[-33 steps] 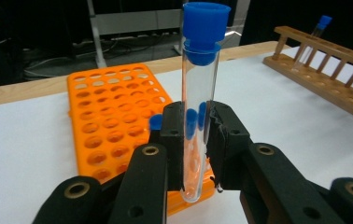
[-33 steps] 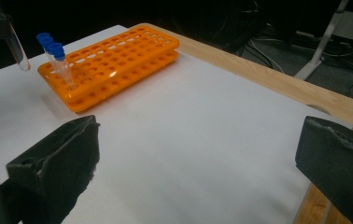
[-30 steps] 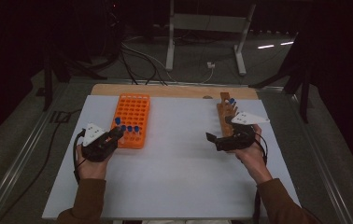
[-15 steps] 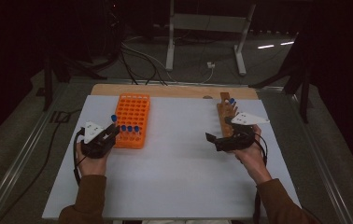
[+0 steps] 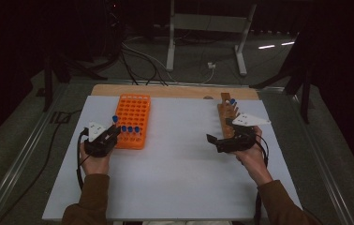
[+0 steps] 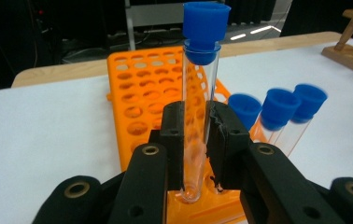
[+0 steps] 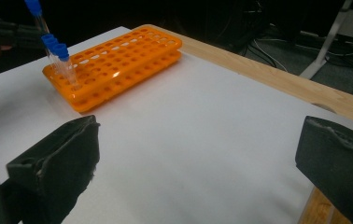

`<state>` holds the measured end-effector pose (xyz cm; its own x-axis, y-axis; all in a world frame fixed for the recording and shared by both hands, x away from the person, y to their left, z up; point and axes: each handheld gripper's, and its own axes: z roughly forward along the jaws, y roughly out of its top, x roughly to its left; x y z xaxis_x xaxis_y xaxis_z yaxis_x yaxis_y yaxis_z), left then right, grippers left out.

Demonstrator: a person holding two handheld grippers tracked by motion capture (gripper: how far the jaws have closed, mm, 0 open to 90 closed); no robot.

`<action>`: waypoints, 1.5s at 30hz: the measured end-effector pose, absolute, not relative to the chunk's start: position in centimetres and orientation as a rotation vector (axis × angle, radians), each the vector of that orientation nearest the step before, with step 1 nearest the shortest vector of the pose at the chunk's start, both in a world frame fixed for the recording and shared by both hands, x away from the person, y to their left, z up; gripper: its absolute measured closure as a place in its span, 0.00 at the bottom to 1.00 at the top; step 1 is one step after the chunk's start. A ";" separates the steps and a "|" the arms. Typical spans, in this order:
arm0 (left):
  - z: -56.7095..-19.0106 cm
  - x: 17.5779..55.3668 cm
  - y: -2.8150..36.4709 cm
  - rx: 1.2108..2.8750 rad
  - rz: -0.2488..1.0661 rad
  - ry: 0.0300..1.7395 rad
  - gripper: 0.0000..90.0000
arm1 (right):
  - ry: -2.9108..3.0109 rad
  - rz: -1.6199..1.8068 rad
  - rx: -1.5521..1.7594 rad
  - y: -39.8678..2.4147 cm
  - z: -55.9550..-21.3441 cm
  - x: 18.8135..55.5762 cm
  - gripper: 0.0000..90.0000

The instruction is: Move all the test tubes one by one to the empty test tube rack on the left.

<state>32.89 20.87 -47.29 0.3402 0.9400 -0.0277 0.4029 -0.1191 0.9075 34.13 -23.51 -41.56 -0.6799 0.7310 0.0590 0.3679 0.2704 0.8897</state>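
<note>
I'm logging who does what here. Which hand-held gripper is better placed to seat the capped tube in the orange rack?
Left. The left hand-held gripper already clamps the capped tube over the orange rack; the right hand-held gripper stands open and empty by the wooden rack.

The left gripper point(image 5: 111, 135), held in the left hand point(image 5: 95, 161) at the near left, has its jaws clamped together and points away from the person. The right gripper point(image 5: 219, 137) sits in the right hand point(image 5: 250, 157) at the near right, jaws spread wide, pointing leftward.

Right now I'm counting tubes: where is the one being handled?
The left gripper holds the capped tube upright over the orange rack's near-left corner.
</note>
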 end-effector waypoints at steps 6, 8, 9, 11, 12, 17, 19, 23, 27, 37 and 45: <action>-48.4 32.7 20.9 1.722 0.735 1.232 0.87 | 2.187 1.376 1.000 -23.6 -41.7 34.1 0.00; -48.8 32.6 20.9 1.741 0.725 1.242 0.87 | 2.188 1.375 1.002 -23.6 -41.7 34.1 0.00; -48.9 32.6 20.9 1.754 0.721 1.246 0.87 | 2.189 1.375 1.001 -23.5 -41.7 34.1 0.00; -49.1 32.6 20.8 1.772 0.718 1.249 0.87 | 2.190 1.374 1.000 -23.5 -41.7 34.1 0.00; -49.1 32.6 20.8 1.776 0.717 1.257 0.87 | 2.191 1.373 1.000 -23.5 -41.7 34.1 0.00; -49.6 32.9 20.6 1.845 0.703 1.282 0.87 | 2.198 1.373 0.995 -23.2 -41.8 34.1 0.00; -49.5 33.0 20.5 1.847 0.704 1.284 0.87 | 2.200 1.371 0.995 -23.2 -41.9 34.1 0.00; -49.5 33.1 20.4 1.850 0.698 1.289 0.87 | 2.201 1.372 0.996 -23.1 -41.9 34.1 0.00; -49.4 33.2 20.4 1.856 0.693 1.290 0.87 | 2.202 1.372 0.993 -23.1 -41.9 34.1 0.00; -48.8 32.7 20.9 1.819 0.677 1.282 0.72 | 2.200 1.368 0.996 -23.4 -41.8 34.2 0.00; -47.9 31.4 21.0 1.748 0.662 1.249 0.56 | 2.194 1.373 0.994 -23.4 -41.7 34.1 0.00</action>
<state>31.41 20.97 -47.92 0.3567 0.9323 -0.0603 0.4736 -0.1248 0.8719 34.13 -23.38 -41.72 -0.6842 0.7270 0.0576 0.3698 0.2777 0.8867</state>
